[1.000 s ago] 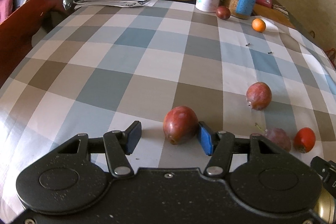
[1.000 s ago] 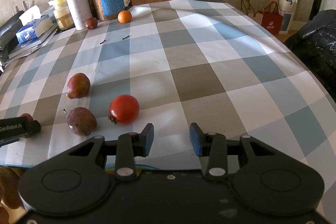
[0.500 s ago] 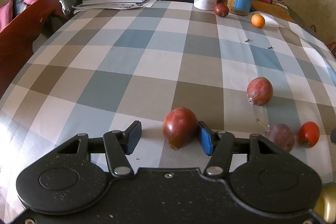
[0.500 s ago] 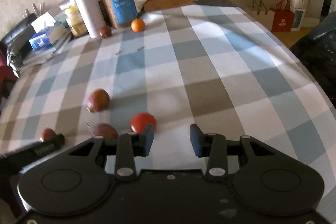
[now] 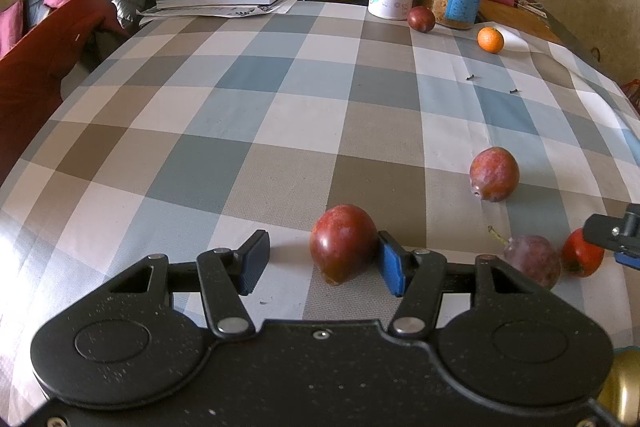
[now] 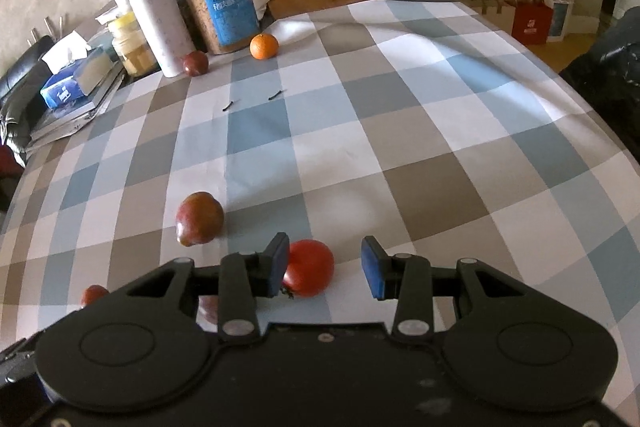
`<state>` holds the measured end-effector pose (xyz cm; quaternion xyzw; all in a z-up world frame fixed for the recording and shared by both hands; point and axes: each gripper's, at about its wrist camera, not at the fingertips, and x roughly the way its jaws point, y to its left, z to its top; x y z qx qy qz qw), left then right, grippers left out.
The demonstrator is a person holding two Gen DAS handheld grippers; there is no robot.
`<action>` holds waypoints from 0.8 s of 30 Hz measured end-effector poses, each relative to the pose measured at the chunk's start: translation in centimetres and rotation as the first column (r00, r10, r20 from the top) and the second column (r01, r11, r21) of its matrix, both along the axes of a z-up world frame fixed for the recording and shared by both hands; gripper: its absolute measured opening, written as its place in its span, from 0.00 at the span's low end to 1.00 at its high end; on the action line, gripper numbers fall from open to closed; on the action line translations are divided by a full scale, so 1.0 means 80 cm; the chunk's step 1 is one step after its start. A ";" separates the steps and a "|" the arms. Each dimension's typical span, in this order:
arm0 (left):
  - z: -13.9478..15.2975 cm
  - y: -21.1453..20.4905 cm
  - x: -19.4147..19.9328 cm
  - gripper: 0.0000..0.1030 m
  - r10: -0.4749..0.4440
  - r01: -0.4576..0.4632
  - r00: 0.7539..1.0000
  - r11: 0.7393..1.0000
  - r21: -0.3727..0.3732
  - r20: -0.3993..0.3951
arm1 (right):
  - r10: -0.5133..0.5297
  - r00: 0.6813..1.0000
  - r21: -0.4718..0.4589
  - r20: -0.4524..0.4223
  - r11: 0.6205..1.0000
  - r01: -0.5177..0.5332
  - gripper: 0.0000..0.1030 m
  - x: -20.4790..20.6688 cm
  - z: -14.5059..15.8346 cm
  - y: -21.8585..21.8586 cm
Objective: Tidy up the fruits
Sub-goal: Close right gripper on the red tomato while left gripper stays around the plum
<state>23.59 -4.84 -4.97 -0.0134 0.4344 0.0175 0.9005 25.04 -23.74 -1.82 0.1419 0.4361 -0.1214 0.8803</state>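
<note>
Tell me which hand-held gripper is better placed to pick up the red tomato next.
Right. The right hand-held gripper stands open with the red tomato already between its pads, against the left pad. The left hand-held gripper is open around a dark red plum, well aside from the tomato.

A woven, matt checked tablecloth [image 5: 248, 131] covers the table across the middle of the left wrist view. At the bottom, the left gripper [image 5: 322, 259] is matt black plastic, speckled with dust, with bright metal rivets and ribbed blue pads. The dark red fruit [image 5: 342, 243] between its fingers has smooth, faintly glossy skin. In the right wrist view the tomato [image 6: 310, 267] at lower centre shines glossily. At upper left, a clear jar [image 6: 222, 3] carries a glossy blue label, beside a smooth matt bottle [image 6: 156, 23].
</note>
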 end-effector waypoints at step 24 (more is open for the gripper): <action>0.004 0.003 -0.003 0.60 -0.008 0.008 1.000 1.000 -0.015 0.010 | 0.117 0.993 -0.143 0.018 0.983 -0.113 0.33 -0.001 -0.020 0.047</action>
